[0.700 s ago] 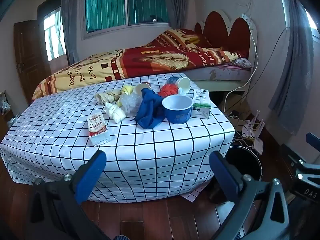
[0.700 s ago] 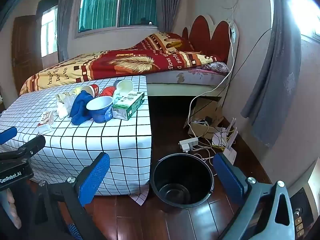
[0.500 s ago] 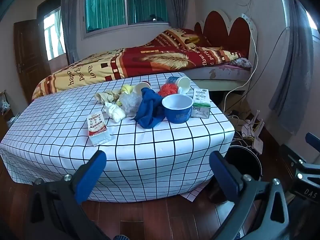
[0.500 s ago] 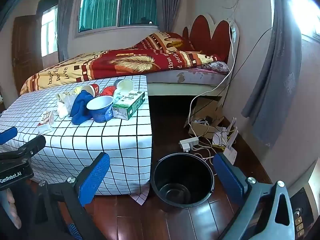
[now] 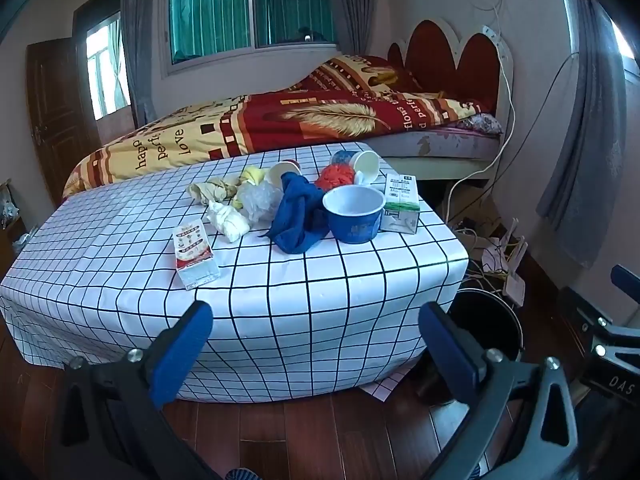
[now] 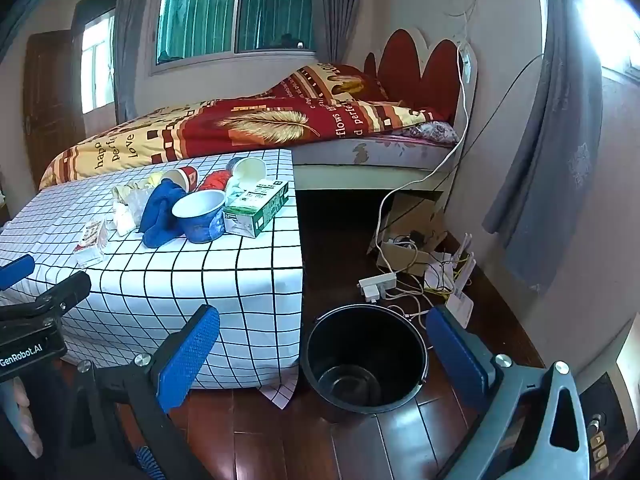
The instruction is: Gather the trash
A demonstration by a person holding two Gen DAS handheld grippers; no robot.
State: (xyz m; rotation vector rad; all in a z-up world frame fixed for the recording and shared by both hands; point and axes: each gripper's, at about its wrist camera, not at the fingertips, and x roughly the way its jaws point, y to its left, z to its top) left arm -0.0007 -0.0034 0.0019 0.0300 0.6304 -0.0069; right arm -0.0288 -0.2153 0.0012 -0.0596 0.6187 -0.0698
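On the table (image 5: 280, 288) a bowl (image 5: 354, 216) sits between a cloth (image 5: 298, 216) on its left and a carton (image 5: 402, 204) on its right, a bed (image 5: 280, 128) stretches behind, and a bucket (image 6: 364, 364) stands on the floor by the table's right corner.

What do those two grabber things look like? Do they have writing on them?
Both have black frames, silver bolts and bright blue padded fingers. The left gripper shows white "GenRobot.AI" lettering in the right camera view. The right gripper looks greyer on one side, with "DAS" on it in the left camera view.
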